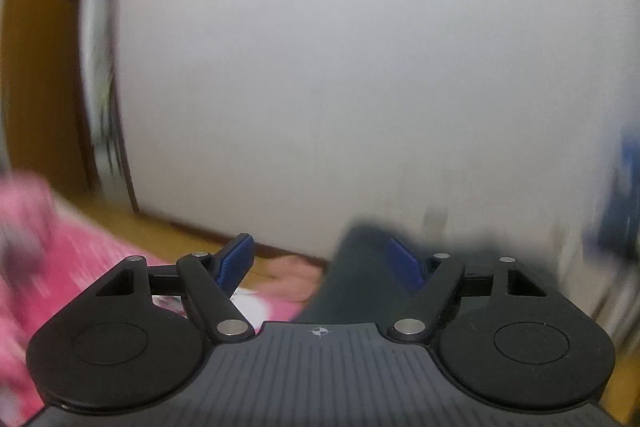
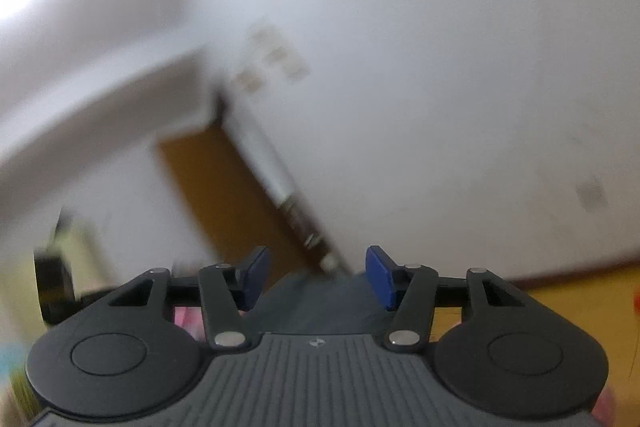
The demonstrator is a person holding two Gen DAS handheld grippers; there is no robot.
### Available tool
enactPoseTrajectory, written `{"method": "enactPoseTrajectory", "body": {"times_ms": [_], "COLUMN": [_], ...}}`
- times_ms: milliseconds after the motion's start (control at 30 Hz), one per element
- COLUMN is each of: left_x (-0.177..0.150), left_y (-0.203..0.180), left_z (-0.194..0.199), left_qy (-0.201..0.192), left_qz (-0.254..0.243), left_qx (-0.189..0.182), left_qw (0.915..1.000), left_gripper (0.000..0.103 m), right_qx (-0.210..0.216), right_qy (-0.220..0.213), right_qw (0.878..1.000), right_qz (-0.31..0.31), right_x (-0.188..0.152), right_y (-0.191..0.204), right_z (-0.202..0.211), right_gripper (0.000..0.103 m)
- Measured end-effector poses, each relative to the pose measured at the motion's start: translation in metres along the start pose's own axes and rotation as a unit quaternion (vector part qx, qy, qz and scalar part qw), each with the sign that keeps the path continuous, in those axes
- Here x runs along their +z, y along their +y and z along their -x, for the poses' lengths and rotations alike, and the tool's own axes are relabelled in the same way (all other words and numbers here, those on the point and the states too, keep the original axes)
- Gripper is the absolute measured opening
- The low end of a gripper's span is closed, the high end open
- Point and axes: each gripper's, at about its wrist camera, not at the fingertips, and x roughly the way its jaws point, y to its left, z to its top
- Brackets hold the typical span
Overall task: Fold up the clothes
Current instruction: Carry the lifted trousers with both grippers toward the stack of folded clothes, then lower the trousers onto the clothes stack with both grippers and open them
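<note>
Both views are blurred by motion. My left gripper (image 1: 322, 263) is open, its blue pads wide apart, pointing at a white wall. A dark grey garment (image 1: 360, 275) lies just below and between the pads, closer to the right one; I cannot tell whether it touches them. A pink cloth (image 1: 48, 239) lies at the lower left. My right gripper (image 2: 316, 277) is open too, tilted up toward the wall, with the dark grey garment (image 2: 316, 299) low between its fingers, not pinched.
A white wall (image 1: 340, 67) fills both views. A brown door (image 2: 224, 195) and its frame stand to the left. The wooden floor (image 2: 580, 311) shows low down. A blue object (image 1: 624, 195) sits at the right edge.
</note>
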Motion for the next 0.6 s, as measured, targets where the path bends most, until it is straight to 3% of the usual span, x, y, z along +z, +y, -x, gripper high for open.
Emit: {"method": "enactPoseTrajectory", "body": {"times_ms": [100,167,200,267,400,533,600], "left_x": [-0.033,-0.057,-0.067,-0.075,-0.075,-0.063,-0.059], "left_y": [-0.025,-0.018,-0.013,0.008,0.048,0.057,0.062], "left_z": [0.024,0.010,0.003,-0.011,-0.024,-0.001,0.004], "left_qy": [0.010,0.046,0.064,0.095,0.099,0.064,0.055], "left_qz": [-0.104,-0.083,-0.067,0.012,0.168,0.214,0.222], "left_qx": [0.011,0.015,0.015,0.002,-0.049,-0.046,-0.040], "left_qw": [0.9945,0.9953,0.9956,0.9954,0.9796,0.9737,0.9727], "left_gripper": [0.069,0.062,0.058,0.058,0.059,0.064,0.071], "right_qx": [0.019,0.020,0.011,-0.009,-0.003,0.023,0.036], "right_qy": [0.039,0.069,0.085,0.107,0.098,0.064,0.070], "right_qw": [0.996,0.991,0.989,0.984,0.984,0.990,0.992], "right_qz": [0.081,0.117,0.124,0.142,0.152,0.126,0.101], "right_x": [-0.030,-0.055,-0.068,-0.090,-0.091,-0.080,-0.086], "right_y": [0.031,0.041,0.041,0.038,0.046,0.059,0.058], "right_z": [-0.007,-0.013,-0.017,-0.024,-0.005,0.033,0.047], "right_gripper": [0.040,0.036,0.035,0.035,0.035,0.035,0.037]}}
